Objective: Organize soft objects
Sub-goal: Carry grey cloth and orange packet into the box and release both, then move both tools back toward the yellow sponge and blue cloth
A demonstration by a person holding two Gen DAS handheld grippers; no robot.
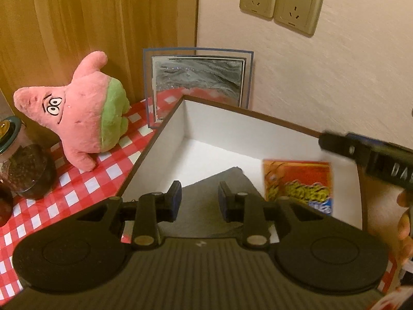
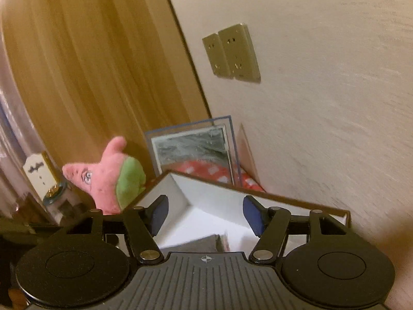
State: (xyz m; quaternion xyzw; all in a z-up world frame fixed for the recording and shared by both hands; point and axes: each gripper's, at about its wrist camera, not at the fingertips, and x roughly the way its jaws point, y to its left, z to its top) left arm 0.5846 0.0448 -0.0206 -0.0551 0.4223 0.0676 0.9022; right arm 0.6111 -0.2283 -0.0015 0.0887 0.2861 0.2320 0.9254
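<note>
A pink star-shaped plush toy (image 1: 77, 111) with green shorts stands on the red checked tablecloth (image 1: 85, 180), left of a white box with a brown rim (image 1: 165, 124). Inside the box lie a grey cloth (image 1: 204, 199) and an orange snack packet (image 1: 299, 183). My left gripper (image 1: 198, 196) is open and empty above the grey cloth. My right gripper (image 2: 205, 211) is open and empty above the box (image 2: 258, 201); its body shows in the left wrist view (image 1: 371, 155) at the right. The plush also shows in the right wrist view (image 2: 113, 178).
A framed grey picture (image 1: 198, 77) leans against the wall behind the box. Glass jars (image 1: 28, 173) stand at the left edge of the table. Two wall sockets (image 1: 281, 5) sit above. A wooden panel (image 1: 90, 20) stands behind the plush.
</note>
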